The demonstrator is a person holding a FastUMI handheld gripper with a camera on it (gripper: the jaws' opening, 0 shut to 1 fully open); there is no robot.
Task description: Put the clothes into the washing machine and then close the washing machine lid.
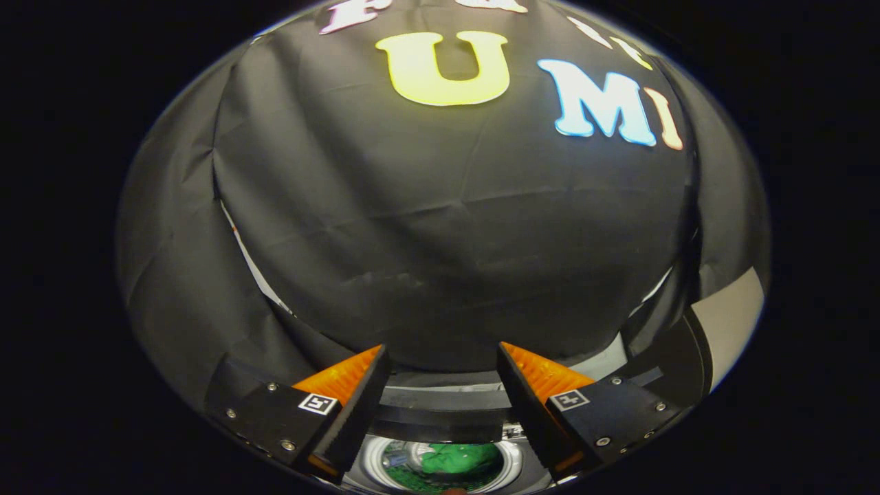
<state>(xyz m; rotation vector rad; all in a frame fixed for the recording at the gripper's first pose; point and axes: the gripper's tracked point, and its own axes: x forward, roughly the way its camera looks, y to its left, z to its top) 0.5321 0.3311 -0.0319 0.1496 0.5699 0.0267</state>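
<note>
My gripper (440,357) is open, its two fingers spread wide with nothing between them. Below and between the fingers I look down into the washing machine's round drum (440,464). A green piece of clothing (459,456) lies inside the drum. The machine's dark lid (440,419) stands raised at the back of the opening, just beyond the fingers.
The booth's black cloth wall (440,227) hangs straight ahead, close behind the machine. A pale panel (732,323) shows off to the right past the right finger.
</note>
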